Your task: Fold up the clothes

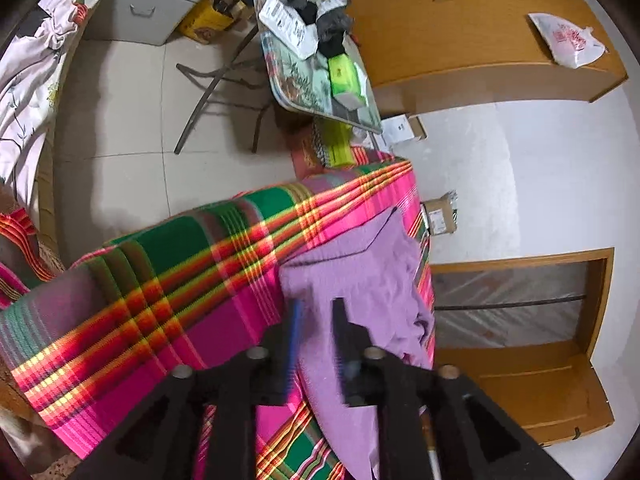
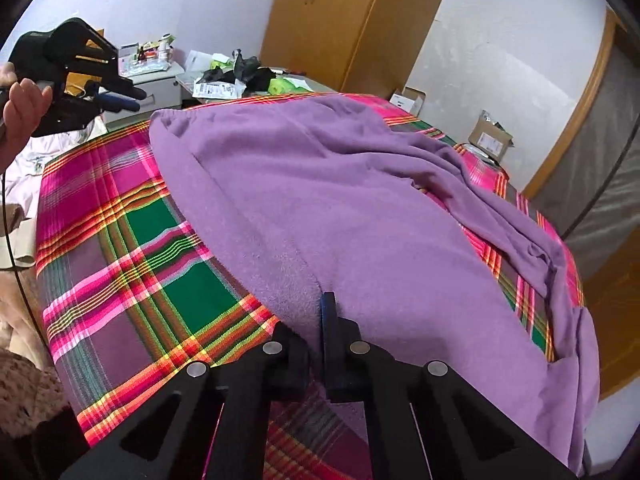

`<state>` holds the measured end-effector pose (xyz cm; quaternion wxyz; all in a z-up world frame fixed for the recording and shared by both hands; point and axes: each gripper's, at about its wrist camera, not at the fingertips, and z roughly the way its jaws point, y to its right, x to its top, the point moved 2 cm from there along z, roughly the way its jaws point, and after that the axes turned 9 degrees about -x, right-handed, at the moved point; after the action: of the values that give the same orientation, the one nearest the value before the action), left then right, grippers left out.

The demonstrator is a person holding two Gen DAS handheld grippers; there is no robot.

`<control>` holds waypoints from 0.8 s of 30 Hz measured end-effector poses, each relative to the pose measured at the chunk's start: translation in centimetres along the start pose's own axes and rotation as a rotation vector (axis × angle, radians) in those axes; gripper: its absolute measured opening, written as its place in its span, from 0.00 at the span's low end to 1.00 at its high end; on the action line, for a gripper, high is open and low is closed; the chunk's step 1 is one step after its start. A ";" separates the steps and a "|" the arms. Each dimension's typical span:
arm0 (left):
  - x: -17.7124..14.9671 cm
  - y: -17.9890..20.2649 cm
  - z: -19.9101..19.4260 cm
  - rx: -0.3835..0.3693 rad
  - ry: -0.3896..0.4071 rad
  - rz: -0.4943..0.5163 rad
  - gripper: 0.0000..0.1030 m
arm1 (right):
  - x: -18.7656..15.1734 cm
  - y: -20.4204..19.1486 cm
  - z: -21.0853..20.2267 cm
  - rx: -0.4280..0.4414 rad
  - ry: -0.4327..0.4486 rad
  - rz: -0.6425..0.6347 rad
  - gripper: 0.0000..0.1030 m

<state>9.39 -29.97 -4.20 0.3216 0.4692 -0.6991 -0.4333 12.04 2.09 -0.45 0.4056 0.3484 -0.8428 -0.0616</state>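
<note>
room: white walls, pale tiled floor, a tall wooden wardrobe [image 2: 344, 20] at the back, a grey drawer unit [image 1: 152, 0] in the corner.
surface: a bed under a plaid blanket [image 2: 132, 248] of pink, green and orange; it carries the work. a cluttered folding bench [image 1: 296, 80] stands just beyond its far end.
task item: a purple garment [image 2: 360, 208] lies spread across most of the blanket, its far-right part bunched into ridges and its right edge hanging over the side of the bed.
right gripper [image 2: 326, 308]: fingers closed on the near edge of the purple garment, a pinch of cloth caught between them.
left gripper [image 1: 316, 320]: fingers apart, nothing between them; held above the far corner of the garment, clear of the cloth in the right wrist view.
risk, largest: judged, a lift from one pinched edge alone could drag the whole garment askew, since the other corner is free.
risk, second: the bunched right side may get folded in as creases if not smoothed first.
risk, smallest: a thin pinch may slip out, and the plaid blanket could be snagged along with it.
</note>
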 end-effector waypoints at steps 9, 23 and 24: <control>-0.1 -0.6 2.7 0.038 -0.039 -0.058 0.38 | -0.2 -0.2 0.7 0.008 -0.011 0.003 0.05; -0.2 0.0 0.6 -0.018 0.020 -0.005 0.08 | 0.2 -0.4 -2.2 0.039 0.036 -0.014 0.05; -0.3 -0.1 0.1 -0.018 0.021 -0.007 0.08 | 0.1 -0.6 -2.6 0.045 0.040 -0.021 0.05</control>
<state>9.42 -29.67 -4.41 0.3317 0.4733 -0.6899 -0.4358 14.20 2.06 1.15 0.4137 0.3675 -0.8320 -0.0397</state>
